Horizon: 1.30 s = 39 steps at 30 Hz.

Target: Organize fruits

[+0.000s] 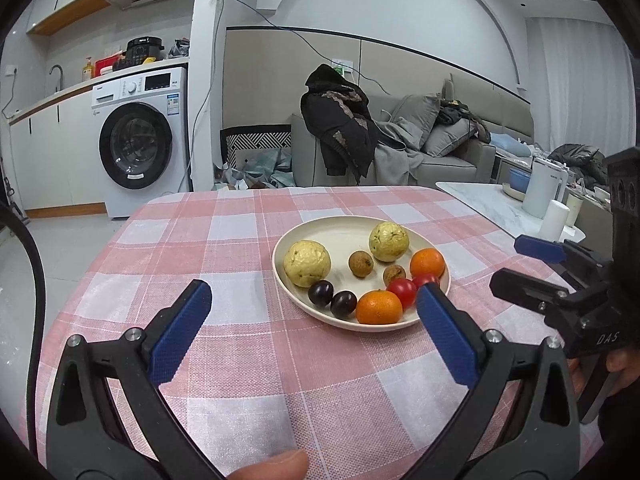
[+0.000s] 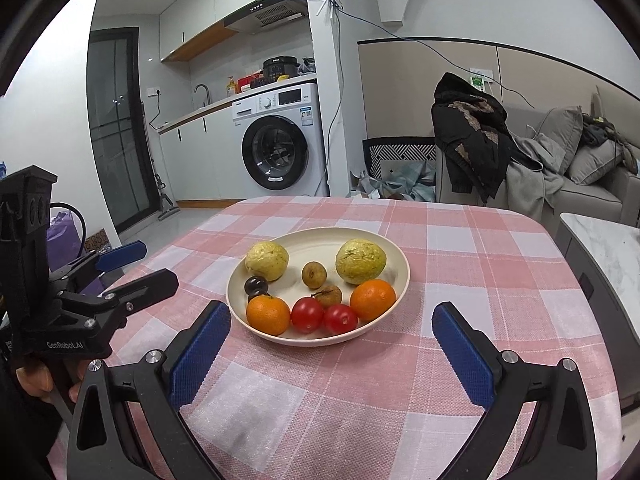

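On the worktop (image 2: 460,280), under a pink-and-white checked cloth, sits one cream plate (image 2: 384,254) holding all the fruit. I count two pale yellow-green guavas (image 2: 361,261), two oranges (image 2: 373,300), two red tomatoes (image 2: 307,315), two brown longans (image 2: 314,275) and two dark plums (image 1: 321,293).

From the right wrist view: oranges and tomatoes line the near rim, one orange at each end, tomatoes touching each other between them. One longan sits just behind the tomatoes, the other mid-plate between the guavas. The plums sit at the left edge, partly hidden behind the left orange.

My left tongs (image 1: 316,300) are spread wide, nothing between the blue pads (image 1: 180,332). The right-hand pad overlaps the plate's near rim in the left wrist view; I cannot tell whether it touches. A fingertip (image 1: 272,468) shows at the bottom edge.

My right tongs (image 2: 332,324) are likewise released and empty, hovering just short of the plate, the left pad close beside the rim.

Each tool shows in the other's camera, held by a hand (image 2: 36,380), both flanking the plate.

Background: washing machine (image 2: 280,140), grey sofa (image 2: 592,196) with a dark jacket (image 2: 472,136) draped over it.
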{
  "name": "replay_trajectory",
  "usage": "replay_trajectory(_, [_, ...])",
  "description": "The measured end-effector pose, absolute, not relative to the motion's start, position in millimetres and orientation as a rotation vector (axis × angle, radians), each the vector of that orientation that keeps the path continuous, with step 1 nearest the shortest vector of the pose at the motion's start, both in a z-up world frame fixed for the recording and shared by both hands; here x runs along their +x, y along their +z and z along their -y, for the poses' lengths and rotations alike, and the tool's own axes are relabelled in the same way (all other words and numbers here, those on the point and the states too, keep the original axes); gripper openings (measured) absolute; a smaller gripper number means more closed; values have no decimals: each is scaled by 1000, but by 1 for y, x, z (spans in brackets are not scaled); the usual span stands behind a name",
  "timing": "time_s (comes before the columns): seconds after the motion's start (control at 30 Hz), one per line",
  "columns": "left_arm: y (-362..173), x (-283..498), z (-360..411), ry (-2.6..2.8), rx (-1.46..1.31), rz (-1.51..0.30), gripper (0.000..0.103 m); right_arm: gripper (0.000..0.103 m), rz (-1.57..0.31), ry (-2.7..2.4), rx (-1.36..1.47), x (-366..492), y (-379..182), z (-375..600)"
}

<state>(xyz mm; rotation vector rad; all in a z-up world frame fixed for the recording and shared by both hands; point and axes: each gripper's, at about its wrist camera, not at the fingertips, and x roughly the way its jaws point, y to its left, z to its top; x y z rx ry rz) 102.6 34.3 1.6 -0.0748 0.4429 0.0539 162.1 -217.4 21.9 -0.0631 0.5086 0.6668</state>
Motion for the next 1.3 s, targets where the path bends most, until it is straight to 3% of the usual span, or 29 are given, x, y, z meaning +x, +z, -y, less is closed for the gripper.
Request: replay_trajectory(1.3, [-3, 109, -41, 59, -109, -458, 102, 103, -453, 658, -67, 154, 26, 219])
